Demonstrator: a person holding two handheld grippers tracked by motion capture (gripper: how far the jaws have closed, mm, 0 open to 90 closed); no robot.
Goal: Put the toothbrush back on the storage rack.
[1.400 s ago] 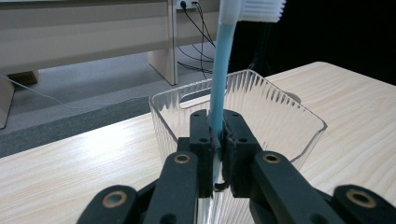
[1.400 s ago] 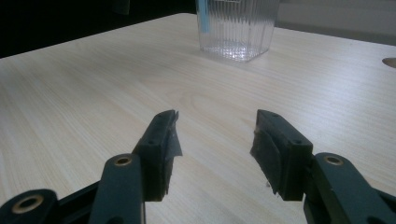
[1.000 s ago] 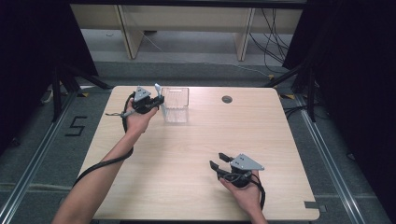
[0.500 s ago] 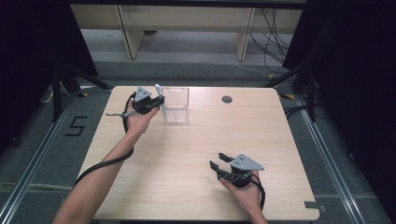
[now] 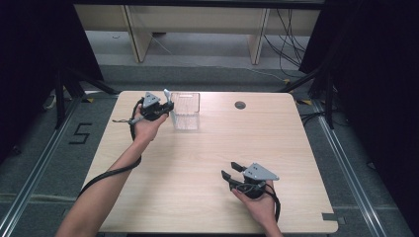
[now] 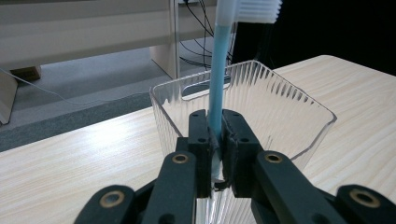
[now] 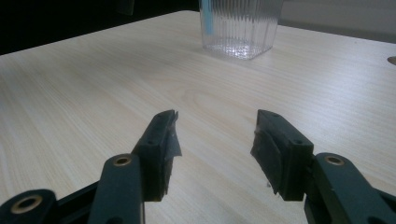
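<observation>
Left gripper up near worktop's far edge, left of middle, forearm stretched way out from near-left corner, jaws clamped tight on something thin. Right gripper low near near edge, right of middle, jaws wide apart, nothing between.

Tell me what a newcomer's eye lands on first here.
The blue toothbrush stands upright, clamped in the left gripper right against the ribbed clear container at the table's far side. Nearer the person, the right gripper rests open, holding nothing.
</observation>
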